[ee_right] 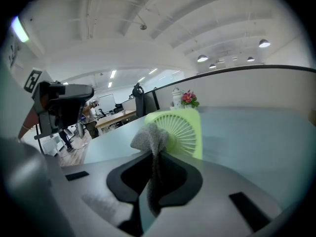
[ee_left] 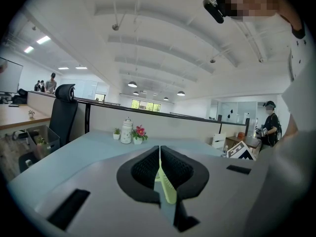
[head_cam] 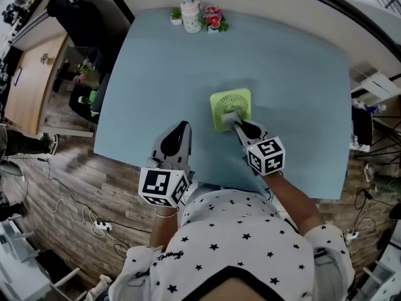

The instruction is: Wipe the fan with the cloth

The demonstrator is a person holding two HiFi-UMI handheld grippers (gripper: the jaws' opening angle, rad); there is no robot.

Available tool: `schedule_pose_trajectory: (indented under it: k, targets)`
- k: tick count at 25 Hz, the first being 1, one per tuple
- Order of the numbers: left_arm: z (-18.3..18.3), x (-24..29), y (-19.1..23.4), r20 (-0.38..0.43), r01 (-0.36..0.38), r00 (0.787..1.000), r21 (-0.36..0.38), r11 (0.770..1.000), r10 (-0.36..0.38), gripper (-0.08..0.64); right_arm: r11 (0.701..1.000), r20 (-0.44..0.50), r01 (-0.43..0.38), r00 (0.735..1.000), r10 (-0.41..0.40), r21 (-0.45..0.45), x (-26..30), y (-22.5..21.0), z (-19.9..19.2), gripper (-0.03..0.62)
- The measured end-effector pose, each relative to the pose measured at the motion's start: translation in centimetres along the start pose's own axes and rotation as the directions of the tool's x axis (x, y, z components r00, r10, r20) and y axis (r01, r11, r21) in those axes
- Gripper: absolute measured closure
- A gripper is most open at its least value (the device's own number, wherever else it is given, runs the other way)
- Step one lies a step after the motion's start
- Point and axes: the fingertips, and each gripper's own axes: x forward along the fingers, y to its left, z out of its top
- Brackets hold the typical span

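A small light-green fan (head_cam: 232, 100) stands in the middle of the light-blue table (head_cam: 301, 74). My right gripper (head_cam: 237, 123) is just in front of it, shut on a grey cloth (head_cam: 228, 117). In the right gripper view the cloth (ee_right: 149, 136) bunches out of the gripper (ee_right: 157, 154) and lies against the fan's grille (ee_right: 183, 130). My left gripper (head_cam: 179, 129) hovers over the table's near edge, left of the fan and apart from it. In its own view the left gripper (ee_left: 159, 151) has its jaws together; a thin green strip shows in the slit, and I cannot tell what it is.
A white jar with small potted plants and flowers (head_cam: 195, 17) stands at the table's far edge, against a low partition. A black chair (head_cam: 80, 99) sits off the table's left side. Cables and a power strip (head_cam: 100, 226) lie on the wooden floor.
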Motion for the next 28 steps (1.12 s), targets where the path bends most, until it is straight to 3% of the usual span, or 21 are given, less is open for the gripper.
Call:
schedule_pose_trajectory:
  k: [4,10,17,28]
  targets:
    - [0.2,-0.5,0.4,0.000,-0.017,1.000,0.001,1.000,0.017,0.526,0.996,-0.056,-0.088,0.995,0.086,-0.027,1.9,3.4,-1.4,0.557]
    - [-0.1,-1.6,1.8,0.000,-0.054,0.999,-0.015,0.998,0.054,0.526,0.991,-0.126,-0.119,0.986,0.111,-0.054,3.7,4.7,-3.4,0.557]
    - [-0.2,-1.5,2.0,-0.004,-0.046,0.999,-0.019,0.999,0.046,0.526,0.997,-0.160,-0.065,0.986,0.056,-0.052,3.3,2.8,-4.7,0.557]
    - [0.1,0.3,0.3,-0.007,0.010,1.000,-0.007,1.000,-0.010,0.526,0.999,-0.136,0.051,0.990,-0.048,0.018,1.1,-1.9,-4.9,0.557]
